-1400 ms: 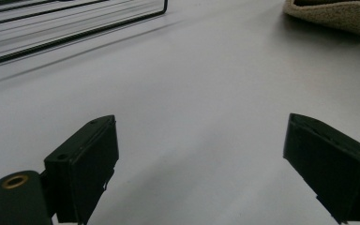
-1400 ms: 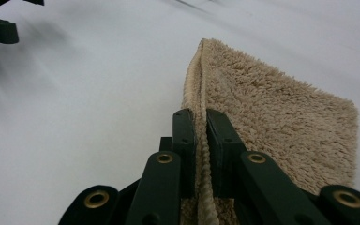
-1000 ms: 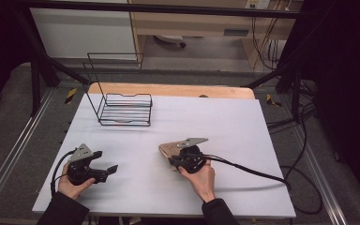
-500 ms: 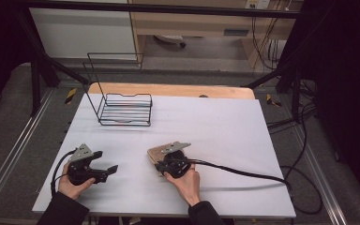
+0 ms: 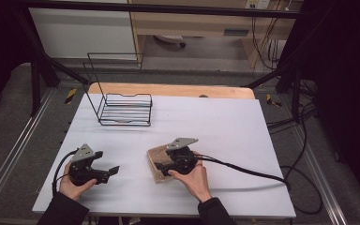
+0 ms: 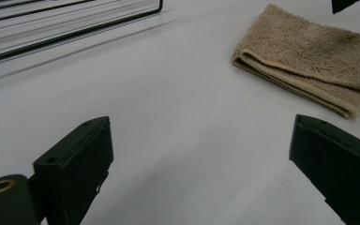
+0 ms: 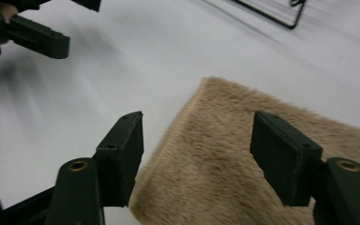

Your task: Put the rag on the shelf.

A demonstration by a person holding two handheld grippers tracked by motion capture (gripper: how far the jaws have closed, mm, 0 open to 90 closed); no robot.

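Note:
A folded tan towel (image 5: 156, 161) lies flat on the white table (image 5: 225, 122), near the front middle. My right gripper (image 5: 163, 167) hovers just over it, and its jaws have just been opening. In the right gripper view the two black jaws stand apart above the towel (image 7: 243, 154) and press on nothing; the right gripper (image 7: 198, 117) is open. My left gripper (image 5: 107, 162) rests low at the front left, open and empty. From the left gripper (image 6: 201, 124) the towel (image 6: 309, 51) shows off to the upper right, with bare table between the jaws.
A black wire rack (image 5: 124, 108) stands at the back left of the table, ahead of both grippers. A wooden board (image 5: 168, 90) runs along the far edge. The right gripper's cable (image 5: 248, 171) trails off to the right.
The right hand slid the towel left and toward the front edge, then its jaws came apart and let the towel go. The left hand kept still.

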